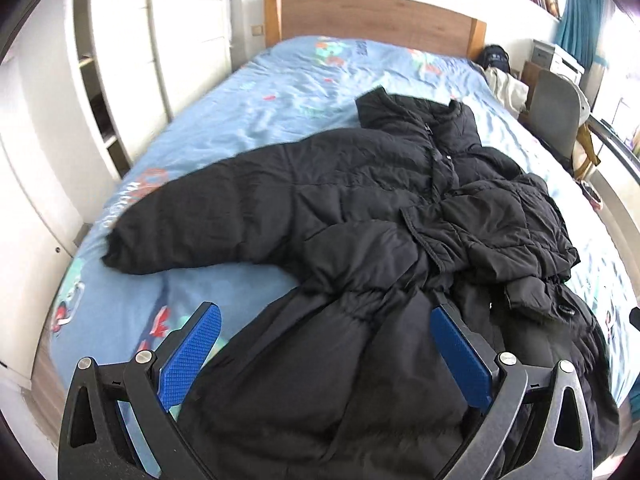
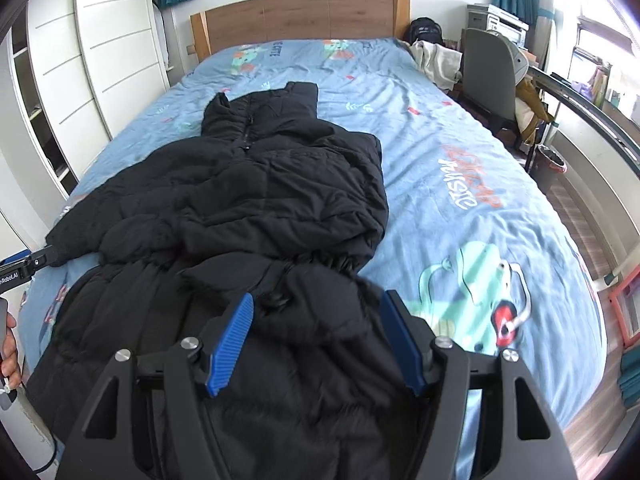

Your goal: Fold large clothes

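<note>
A large black puffer coat (image 1: 360,208) lies front up on the blue printed bed sheet (image 1: 248,112), collar toward the headboard. One sleeve (image 1: 168,228) stretches out to the left. The other sleeve (image 1: 492,220) is folded across the chest, its cuff near the waist. My left gripper (image 1: 325,310) is open above the coat's lower part, one blue pad (image 1: 192,348) over the sheet and the other over the coat. My right gripper (image 2: 318,299) hovers open over the coat (image 2: 256,184) near the waist, its pads clear of the fabric below.
A wooden headboard (image 2: 300,20) closes the far end. White wardrobes (image 2: 108,48) line the left side. A grey chair (image 2: 488,76), a backpack (image 2: 424,30), a cream cloth (image 2: 436,60) and a bin (image 2: 554,164) stand to the right. A hand (image 2: 9,344) shows at the left edge.
</note>
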`<state>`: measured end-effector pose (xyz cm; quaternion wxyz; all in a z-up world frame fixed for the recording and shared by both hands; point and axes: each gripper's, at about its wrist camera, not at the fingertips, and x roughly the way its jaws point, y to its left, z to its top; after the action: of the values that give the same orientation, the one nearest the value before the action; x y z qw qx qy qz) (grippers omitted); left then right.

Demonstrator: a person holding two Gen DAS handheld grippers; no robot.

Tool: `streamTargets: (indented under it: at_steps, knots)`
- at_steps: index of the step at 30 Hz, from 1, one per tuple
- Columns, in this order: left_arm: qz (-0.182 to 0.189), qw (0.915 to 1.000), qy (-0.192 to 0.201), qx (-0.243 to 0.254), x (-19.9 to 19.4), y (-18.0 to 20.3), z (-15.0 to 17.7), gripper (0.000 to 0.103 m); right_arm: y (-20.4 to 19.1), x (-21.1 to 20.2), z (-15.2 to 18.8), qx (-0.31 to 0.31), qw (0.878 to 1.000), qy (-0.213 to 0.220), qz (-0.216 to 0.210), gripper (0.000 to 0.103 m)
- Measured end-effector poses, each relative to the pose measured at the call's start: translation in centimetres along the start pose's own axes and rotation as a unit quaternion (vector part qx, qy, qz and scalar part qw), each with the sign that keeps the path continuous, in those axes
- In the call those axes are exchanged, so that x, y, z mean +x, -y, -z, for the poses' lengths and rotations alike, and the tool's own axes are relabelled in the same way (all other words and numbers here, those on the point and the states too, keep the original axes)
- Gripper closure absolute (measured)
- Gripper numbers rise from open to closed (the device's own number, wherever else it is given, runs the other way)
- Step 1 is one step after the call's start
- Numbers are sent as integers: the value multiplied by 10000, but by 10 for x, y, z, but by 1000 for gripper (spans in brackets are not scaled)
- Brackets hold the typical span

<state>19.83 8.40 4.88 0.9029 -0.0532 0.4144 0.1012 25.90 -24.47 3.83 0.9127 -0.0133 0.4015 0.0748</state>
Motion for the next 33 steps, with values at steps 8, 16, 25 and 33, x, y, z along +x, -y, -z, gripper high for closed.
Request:
streamTargets:
  at_steps: [8, 16, 25, 33]
  knots:
    - [-179, 9982, 569, -110, -46, -12, 12, 0, -15, -41, 16, 244, 9995, 189, 75, 38]
    - [-175, 9950, 945, -278, -69, -30, 10, 0, -30, -58, 21, 173, 9992, 233, 279, 38]
    - [-31, 9937, 925, -627, -59, -60, 7, 1, -30, -59, 25, 315, 9979, 115, 555, 38]
    - [-121, 9925, 857, -862, -43, -91, 7, 0, -39, -48, 23, 324, 9971, -15, 682, 38]
